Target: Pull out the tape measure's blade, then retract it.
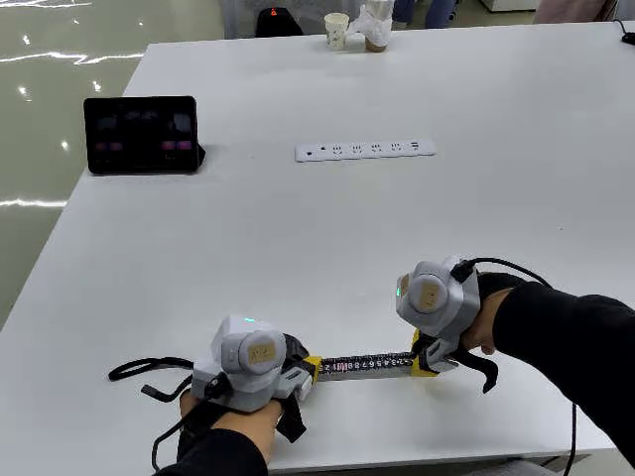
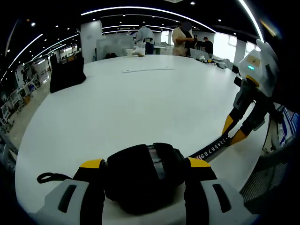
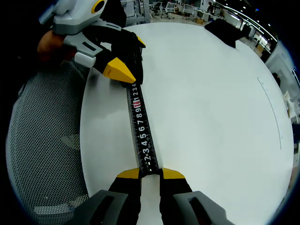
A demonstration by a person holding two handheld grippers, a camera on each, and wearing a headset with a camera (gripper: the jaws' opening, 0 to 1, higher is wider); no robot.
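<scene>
The black tape measure case (image 2: 143, 176) sits between the yellow-tipped jaws of my left gripper (image 2: 143, 165), which is shut on it near the table's front edge. In the head view that gripper (image 1: 298, 375) is at the lower left. A dark numbered blade (image 1: 365, 366) runs from the case to the right, flat over the white table (image 1: 327, 228). My right gripper (image 1: 429, 362) is shut on the blade's end. In the right gripper view the blade (image 3: 140, 136) stretches from my right gripper (image 3: 150, 176) up to the case (image 3: 127, 47) in the other gripper.
A dark tablet (image 1: 141, 134) stands at the far left. A white power strip (image 1: 365, 150) lies mid-table. Paper cups (image 1: 337, 30) sit at the far edge. A black strap (image 1: 149, 367) trails left of the left gripper. A mesh chair (image 3: 42, 140) is beyond the front edge.
</scene>
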